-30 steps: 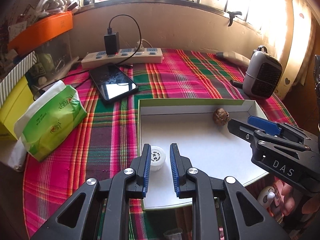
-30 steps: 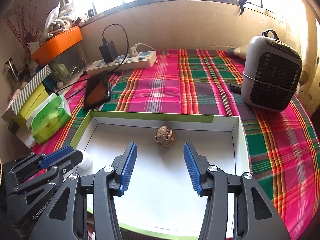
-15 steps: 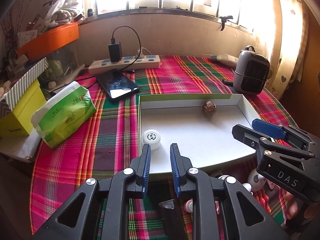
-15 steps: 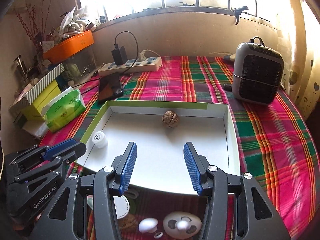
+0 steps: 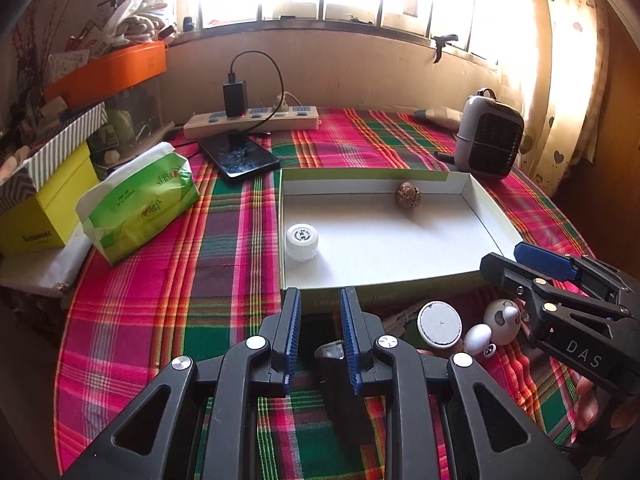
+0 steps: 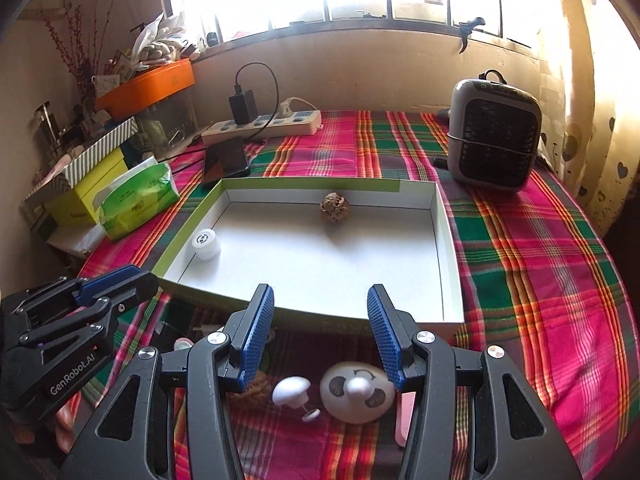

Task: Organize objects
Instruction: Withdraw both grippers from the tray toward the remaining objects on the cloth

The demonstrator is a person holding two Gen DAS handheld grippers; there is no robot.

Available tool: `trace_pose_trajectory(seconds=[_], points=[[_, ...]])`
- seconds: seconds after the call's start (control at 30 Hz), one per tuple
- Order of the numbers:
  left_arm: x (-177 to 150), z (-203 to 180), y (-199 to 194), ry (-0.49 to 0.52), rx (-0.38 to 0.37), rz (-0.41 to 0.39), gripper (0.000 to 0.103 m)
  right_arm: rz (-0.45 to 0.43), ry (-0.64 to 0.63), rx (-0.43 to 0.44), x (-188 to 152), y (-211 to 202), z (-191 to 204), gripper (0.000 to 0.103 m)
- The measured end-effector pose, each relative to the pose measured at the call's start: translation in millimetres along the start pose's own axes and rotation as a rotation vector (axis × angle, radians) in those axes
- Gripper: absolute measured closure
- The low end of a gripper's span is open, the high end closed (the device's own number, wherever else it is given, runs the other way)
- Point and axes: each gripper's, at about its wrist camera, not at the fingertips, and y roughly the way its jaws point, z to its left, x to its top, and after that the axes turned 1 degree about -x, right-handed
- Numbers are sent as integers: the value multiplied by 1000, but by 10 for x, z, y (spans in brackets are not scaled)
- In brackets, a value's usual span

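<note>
Step in hand, as judged from the layout: pick the next loose item at the near edge of the worktop [image 5: 224, 280] and place it in the shallow white box [image 5: 496, 222].

Item locations:
- Already in the box: a white bottle cap [image 5: 302, 242] against the left wall, near the front-left corner, and a brown walnut [image 5: 407, 196] touching the far wall.
- Not yet in the box, between the box's front wall and the worktop's near edge: a white round disc [image 5: 439, 324], a small white mushroom-shaped piece [image 6: 291, 391], a white panda-face toy [image 6: 357, 392] and a second brown walnut [image 6: 250, 390], partly hidden.

Procedure:
1. Select one item only. The mushroom-shaped piece and the panda-face toy lie just beside each other, so centre the jaws on a single body.
2. Approach from above; the box's front wall stands close behind the items and could be struck.
3. Close on the widest part. The rounded pieces are likely to roll or slip.

Pose:
- The left hand-held gripper [image 5: 320, 340] points steeply down over the near edge, jaws narrowly apart and holding nothing; a dark object beneath them cannot be identified.
- The right hand-held gripper [image 6: 320, 336] points down over the panda-face toy, jaws wide apart and clear of it.
- A person's fingers [image 5: 588, 404] show under the right unit.
</note>
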Motion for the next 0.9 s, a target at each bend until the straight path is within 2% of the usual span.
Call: trace_pose_trajectory(seconds=[0.13,0.37,0.67,0.9], points=[[-107,61,-46,-32,-24,-11,78,-10,2,-11,-76,-66,-41,53],[-229,66,-114,-21,-35,-17,74,-20,16,-23,-199,-144,-93,53],[-401,24,-98,-14,-70,14,68,-33,33,-38,-332,-247,-184,53],[-463,-10,-33,-10,-78,40,68,-35,73,-47,-406,-290,-295,53]])
